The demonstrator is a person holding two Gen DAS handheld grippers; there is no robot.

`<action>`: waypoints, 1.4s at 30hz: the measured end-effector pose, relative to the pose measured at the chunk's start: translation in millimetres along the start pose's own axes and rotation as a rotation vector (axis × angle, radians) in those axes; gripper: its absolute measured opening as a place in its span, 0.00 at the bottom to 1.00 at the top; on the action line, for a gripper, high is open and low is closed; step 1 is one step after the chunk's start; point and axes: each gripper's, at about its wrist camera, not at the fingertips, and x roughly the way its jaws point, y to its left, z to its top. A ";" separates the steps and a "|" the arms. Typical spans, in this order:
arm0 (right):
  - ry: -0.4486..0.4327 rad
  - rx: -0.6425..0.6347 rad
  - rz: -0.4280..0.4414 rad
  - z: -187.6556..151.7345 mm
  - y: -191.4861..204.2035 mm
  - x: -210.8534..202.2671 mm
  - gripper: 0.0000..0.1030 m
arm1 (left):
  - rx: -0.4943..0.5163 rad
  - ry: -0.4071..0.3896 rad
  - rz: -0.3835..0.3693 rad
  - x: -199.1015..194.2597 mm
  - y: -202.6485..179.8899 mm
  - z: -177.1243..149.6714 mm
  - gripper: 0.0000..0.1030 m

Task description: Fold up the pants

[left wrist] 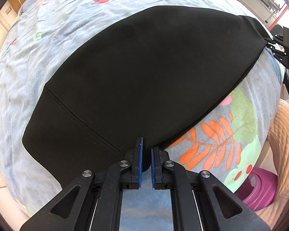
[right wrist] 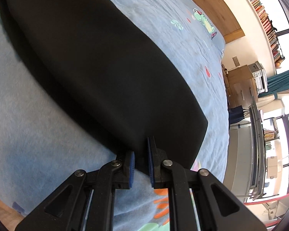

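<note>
1. Left gripper (left wrist: 146,154): black linkage fingers with blue pads (left wrist: 139,163), jaws drawn close with a narrow gap between the pads. The near edge of the black smooth-knit pants (left wrist: 140,73) ran into that gap; judged to be pinched on the hem corner, just beside the double-stitched seam.
2. Right gripper (right wrist: 141,156): same build, pads slightly wider apart, black fabric filling the space between them. Judged clamped on the opposite near corner of the pants.
3. Both grips sat on the same near edge, presumably so the edge could be carried as one straight line and the fold would land square.
4. The pants lay as a flat, already doubled dark panel on the light blue bedspread printed with orange leaves and red fruit (left wrist: 217,140), wrinkle-free on top. The held edge appeared slightly raised off the spread; the far edge rested flat.
5. In the left wrist view the other gripper showed at the panel's right end, touching the cloth.
6. Beyond: a wooden headboard (right wrist: 212,2), a wooden cabinet with a printer on it (right wrist: 242,84), and a high shelf of books (right wrist: 264,17).
7. Judgement: mid-fold; the next move likely calls for both hands travelling evenly.
</note>
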 end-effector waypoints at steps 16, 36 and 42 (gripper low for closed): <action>-0.021 0.135 0.063 -9.2 -14.4 -25.8 0.00 | 0.008 -0.011 0.066 0.6 -17.5 2.0 0.22; -0.210 0.769 0.203 -29.0 -68.5 -63.6 0.46 | -0.424 -0.279 0.176 -49.0 5.6 -26.0 0.69; -0.215 0.976 0.267 -54.8 -91.3 -37.4 0.46 | -0.551 -0.266 0.190 -37.9 4.1 -36.6 0.69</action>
